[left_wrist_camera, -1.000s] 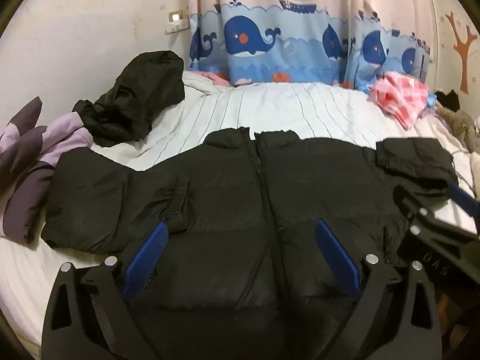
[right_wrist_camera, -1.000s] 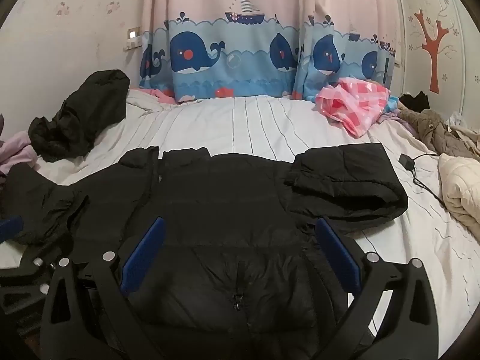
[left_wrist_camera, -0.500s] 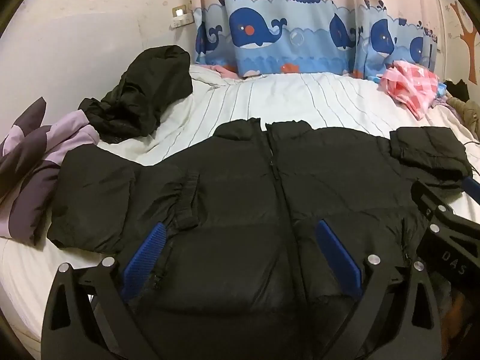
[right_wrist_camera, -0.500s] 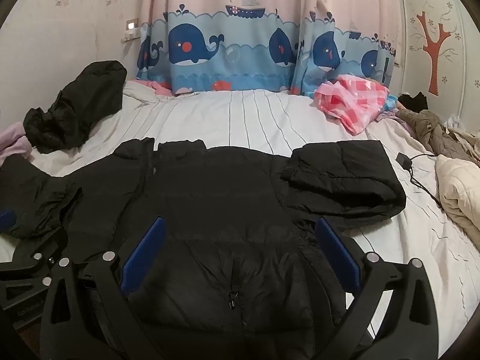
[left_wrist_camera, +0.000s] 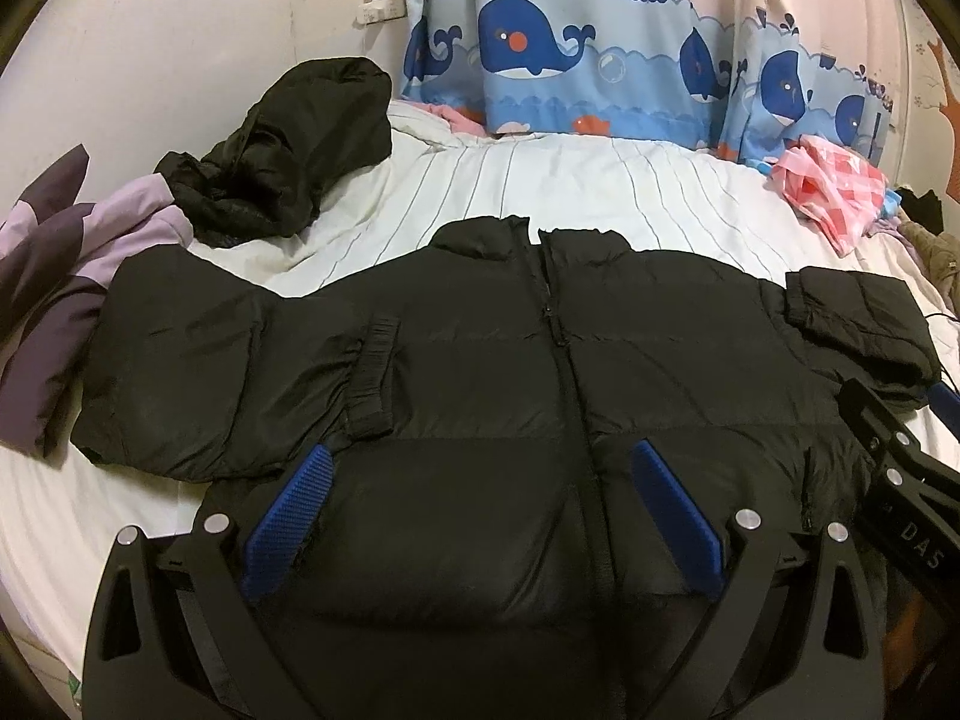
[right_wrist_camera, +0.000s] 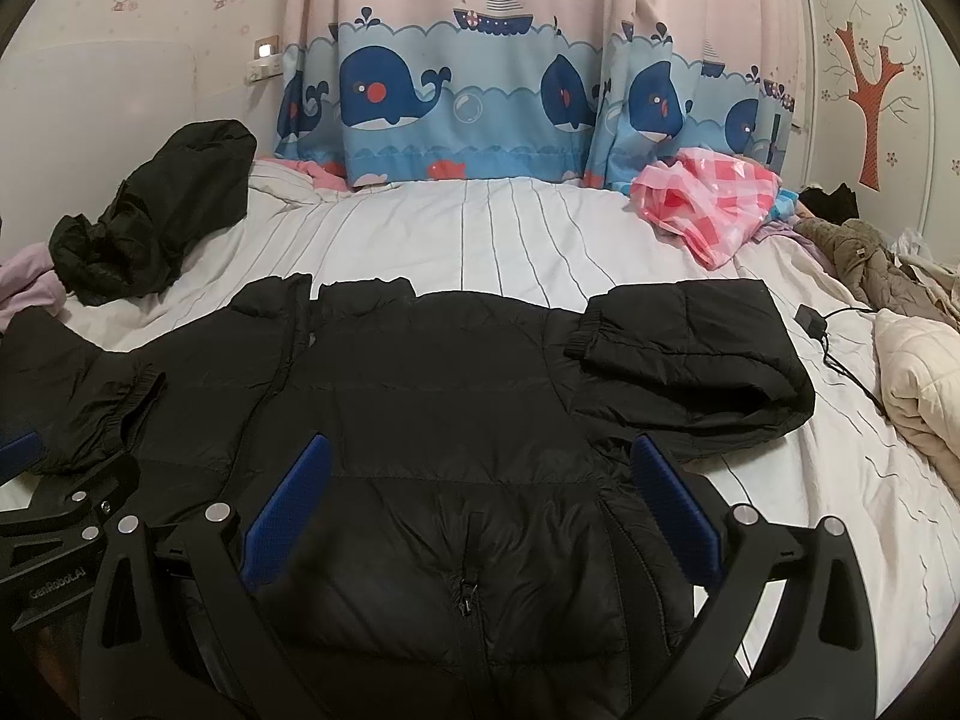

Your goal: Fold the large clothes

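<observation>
A black puffer jacket [left_wrist_camera: 510, 372] lies front up and zipped on the white striped bed, collar away from me, and shows in the right wrist view too [right_wrist_camera: 432, 396]. Both sleeves are folded in over the body: the left sleeve [left_wrist_camera: 198, 360] and the right sleeve [right_wrist_camera: 690, 354]. My left gripper [left_wrist_camera: 480, 504] is open and empty above the jacket's lower left part. My right gripper [right_wrist_camera: 480, 498] is open and empty above the lower right part. Each gripper shows at the edge of the other's view.
A crumpled black garment [left_wrist_camera: 282, 144] lies at the bed's far left by a purple pillow [left_wrist_camera: 42, 276]. A pink checked cloth [right_wrist_camera: 708, 204] lies at the far right. A brown coat [right_wrist_camera: 864, 264], a cream quilt [right_wrist_camera: 918, 378] and a charger cable [right_wrist_camera: 834, 348] line the right edge. A whale curtain [right_wrist_camera: 480, 102] hangs behind.
Both grippers have risen and drawn back slightly toward the hem, so more of the jacket shows. The jacket has not moved. Both grippers stay open.
</observation>
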